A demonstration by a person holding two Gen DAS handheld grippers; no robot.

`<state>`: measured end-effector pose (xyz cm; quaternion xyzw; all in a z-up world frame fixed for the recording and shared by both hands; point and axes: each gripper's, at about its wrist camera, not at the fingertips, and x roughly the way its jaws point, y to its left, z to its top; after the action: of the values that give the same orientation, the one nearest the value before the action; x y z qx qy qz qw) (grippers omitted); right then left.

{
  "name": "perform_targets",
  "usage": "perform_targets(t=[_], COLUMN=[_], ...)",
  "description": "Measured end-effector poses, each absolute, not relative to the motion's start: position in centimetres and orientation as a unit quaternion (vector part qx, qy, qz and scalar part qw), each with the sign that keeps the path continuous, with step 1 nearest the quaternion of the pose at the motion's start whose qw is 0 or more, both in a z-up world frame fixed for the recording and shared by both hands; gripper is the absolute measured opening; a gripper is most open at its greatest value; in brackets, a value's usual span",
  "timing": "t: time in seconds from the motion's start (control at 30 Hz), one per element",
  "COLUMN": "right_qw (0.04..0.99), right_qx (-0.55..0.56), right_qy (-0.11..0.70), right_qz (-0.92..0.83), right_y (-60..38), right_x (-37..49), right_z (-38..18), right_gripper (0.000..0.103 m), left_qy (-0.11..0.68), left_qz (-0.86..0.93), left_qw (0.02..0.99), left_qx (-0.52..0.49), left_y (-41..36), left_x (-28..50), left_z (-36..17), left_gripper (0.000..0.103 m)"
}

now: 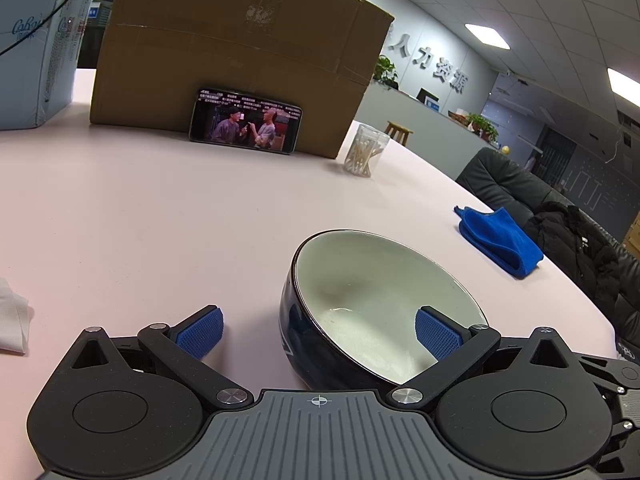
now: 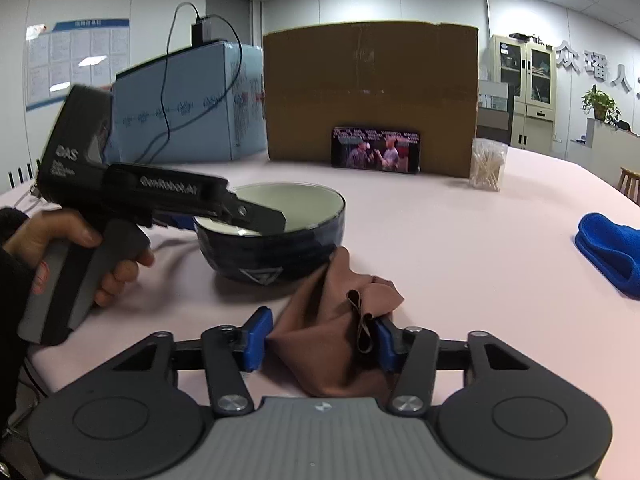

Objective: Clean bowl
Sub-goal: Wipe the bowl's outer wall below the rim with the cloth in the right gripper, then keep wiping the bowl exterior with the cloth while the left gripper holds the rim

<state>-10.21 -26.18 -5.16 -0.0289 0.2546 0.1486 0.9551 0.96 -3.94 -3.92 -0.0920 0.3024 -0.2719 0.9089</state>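
Bowl (image 1: pixel 376 308) sits near me on the pink table (image 1: pixel 140 220); my left gripper (image 1: pixel 320 334) straddles its rim, jaws apart. My right gripper (image 2: pixel 320 338) clamps the brown cloth (image 2: pixel 332 320) just beside it. Next, I judge: pinch the rim, then wipe inside.

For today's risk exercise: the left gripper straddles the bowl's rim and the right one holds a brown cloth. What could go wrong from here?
1. The left gripper is open across the bowl rim; unclamped, the bowl may slide or tip under wiping.
2. The brown cloth hangs loosely bunched in the right gripper and may slip out.
3. A shoved bowl could reach the phone.
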Motion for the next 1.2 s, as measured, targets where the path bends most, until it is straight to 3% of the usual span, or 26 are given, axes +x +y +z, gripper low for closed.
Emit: perform_targets(t=[0.1, 0.17, 0.23, 0.4, 0.5, 1.2], right_qw=[0.955, 0.956, 0.959, 0.960, 0.959, 0.943], right_qx=[-0.035, -0.032, -0.023, 0.091, 0.101, 0.063], right_qy=[0.257, 0.256, 0.253, 0.210, 0.205, 0.232], right_qz=[0.143, 0.136, 0.126, 0.159, 0.168, 0.230], right_y=[-26.5, -26.8, -27.3, -29.2, -29.1, -25.5], right_x=[-10.1, -9.9, -9.7, -9.6, -9.2, -9.6], right_z=[-5.1, -5.0, -5.0, -4.1, -3.5, -3.6], right_gripper=[0.035, 0.019, 0.013, 0.011, 0.011, 0.012], left_qy=[0.302, 0.302, 0.302, 0.302, 0.302, 0.303], left_qz=[-0.272, -0.272, -0.272, -0.272, -0.272, -0.271], left_qw=[0.909, 0.909, 0.909, 0.909, 0.909, 0.909], left_qx=[-0.092, -0.092, -0.092, -0.092, -0.092, -0.090], left_y=[-3.9, -4.0, -3.9, -3.9, -3.8, -3.8], left_x=[1.0, 0.9, 0.9, 1.0, 0.9, 0.9], left_z=[-3.9, -3.9, -3.9, -3.9, -3.9, -3.9], left_gripper=[0.103, 0.103, 0.103, 0.103, 0.103, 0.103])
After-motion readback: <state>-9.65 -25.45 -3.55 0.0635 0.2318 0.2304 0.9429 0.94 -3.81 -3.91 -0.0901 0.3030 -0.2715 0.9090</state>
